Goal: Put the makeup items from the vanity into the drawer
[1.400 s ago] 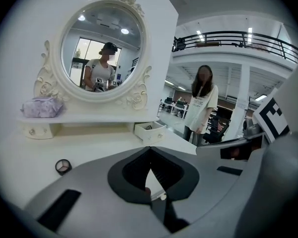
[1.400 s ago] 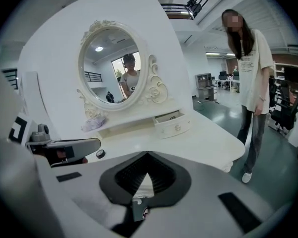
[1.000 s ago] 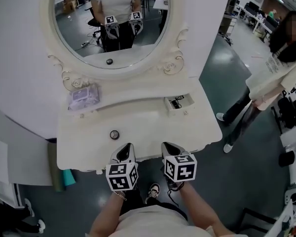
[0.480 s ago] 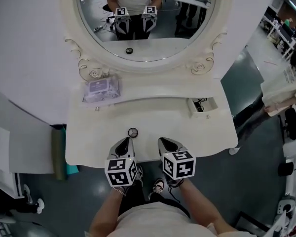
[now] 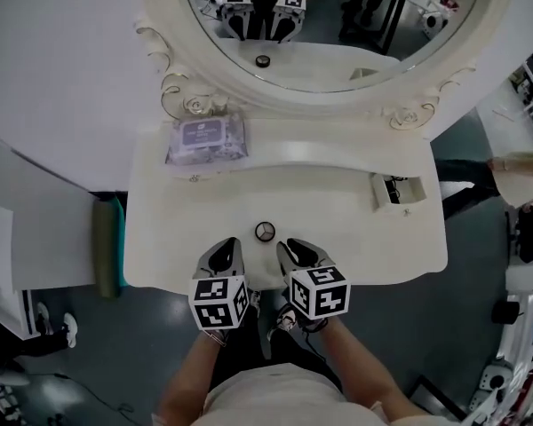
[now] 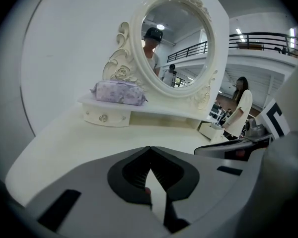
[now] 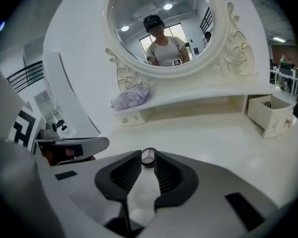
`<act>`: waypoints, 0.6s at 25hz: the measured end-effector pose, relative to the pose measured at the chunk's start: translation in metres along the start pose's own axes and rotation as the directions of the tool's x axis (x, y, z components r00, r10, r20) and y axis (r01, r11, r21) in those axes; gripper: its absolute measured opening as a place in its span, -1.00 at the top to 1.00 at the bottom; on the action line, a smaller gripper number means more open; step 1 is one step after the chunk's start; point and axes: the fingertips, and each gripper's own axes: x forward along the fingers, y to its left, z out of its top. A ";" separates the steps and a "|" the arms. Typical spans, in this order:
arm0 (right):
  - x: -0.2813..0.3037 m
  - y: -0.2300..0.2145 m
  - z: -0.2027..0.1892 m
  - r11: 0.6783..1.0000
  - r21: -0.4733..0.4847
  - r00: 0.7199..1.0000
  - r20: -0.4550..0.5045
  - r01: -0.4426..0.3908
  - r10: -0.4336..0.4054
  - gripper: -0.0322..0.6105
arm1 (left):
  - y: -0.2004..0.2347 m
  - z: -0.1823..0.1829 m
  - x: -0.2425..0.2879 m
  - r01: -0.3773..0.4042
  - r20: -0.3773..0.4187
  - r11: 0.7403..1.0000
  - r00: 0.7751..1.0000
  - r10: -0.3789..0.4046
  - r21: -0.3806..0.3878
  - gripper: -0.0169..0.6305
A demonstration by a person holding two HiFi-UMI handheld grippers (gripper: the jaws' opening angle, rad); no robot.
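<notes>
A small round compact [image 5: 265, 231] lies on the cream vanity top [image 5: 338, 220] near its front edge. My right gripper [image 5: 293, 248] is just behind it and to its right; its jaws have just been opening and stand open. In the right gripper view the compact [image 7: 149, 157] shows in the gap at the tips of the right gripper [image 7: 147, 153], untouched. My left gripper [image 5: 224, 249] hovers to the compact's left and is shut [image 6: 150, 150] on nothing. A purple pouch [image 5: 206, 138] rests on the raised shelf at the left. A small drawer [image 5: 395, 189] stands open at the right.
An oval mirror [image 5: 338, 16] with a carved frame rises behind the shelf. A teal object [image 5: 107, 247] leans beside the vanity's left side. A person [image 5: 524, 162] stands at the far right edge. The drawer [image 7: 272, 114] sticks out over the tabletop.
Both grippers have moved forward over the vanity's front edge, and the compact now lies just ahead of and between their tips. The view has shifted closer to the table.
</notes>
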 end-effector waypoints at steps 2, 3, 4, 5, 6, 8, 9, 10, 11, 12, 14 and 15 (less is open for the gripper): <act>0.009 0.002 -0.003 1.000 -0.003 1.000 -0.021 -0.002 0.002 0.58 | 0.007 -0.003 0.004 0.000 -0.013 1.000 1.000 0.000 -0.012 0.93; 0.014 0.003 -0.005 1.000 -0.004 1.000 -0.031 -0.002 0.002 0.56 | 0.010 -0.005 0.006 0.000 -0.019 1.000 1.000 0.000 -0.017 0.93; 0.018 0.003 -0.006 1.000 -0.006 0.999 -0.041 -0.002 0.002 0.53 | 0.013 -0.006 0.008 0.000 -0.024 1.000 1.000 0.000 -0.022 0.93; 0.023 0.004 -0.008 1.000 -0.007 0.999 -0.050 -0.002 0.002 0.50 | 0.016 -0.006 0.010 0.000 -0.029 1.000 1.000 -0.001 -0.025 0.93; 0.027 0.004 -0.009 1.000 -0.009 0.998 -0.059 -0.001 0.000 0.48 | 0.018 -0.007 0.012 0.001 -0.033 1.000 0.999 -0.002 -0.028 0.93; 0.035 0.004 -0.011 1.000 -0.012 0.997 -0.072 0.003 -0.004 0.42 | 0.023 -0.008 0.016 0.002 -0.040 0.999 0.999 -0.004 -0.033 0.93; 0.038 0.004 -0.012 1.000 -0.013 0.997 -0.077 0.005 -0.006 0.40 | 0.026 -0.009 0.018 0.003 -0.044 0.999 0.999 -0.004 -0.035 0.93; 0.042 0.004 -0.013 1.000 -0.014 0.997 -0.082 0.005 -0.006 0.38 | 0.028 -0.010 0.020 0.003 -0.049 0.999 0.999 -0.005 -0.039 0.93; 0.045 0.005 -0.014 1.000 -0.016 0.996 -0.088 0.006 -0.007 0.36 | 0.030 -0.011 0.021 0.003 -0.054 0.999 0.999 -0.006 -0.042 0.93; 0.048 0.005 -0.016 1.000 -0.019 0.995 -0.095 0.008 -0.010 0.35 | 0.032 -0.012 0.023 0.004 -0.059 0.999 0.998 -0.007 -0.046 0.93; 0.054 0.005 -0.018 0.999 -0.030 0.993 -0.113 0.016 -0.019 0.32 | 0.035 -0.015 0.026 0.008 -0.069 0.999 0.998 -0.012 -0.052 0.93; 0.056 0.005 -0.020 0.999 -0.035 0.992 -0.124 0.021 -0.025 0.31 | 0.036 -0.017 0.028 0.011 -0.074 0.998 0.997 -0.015 -0.055 0.93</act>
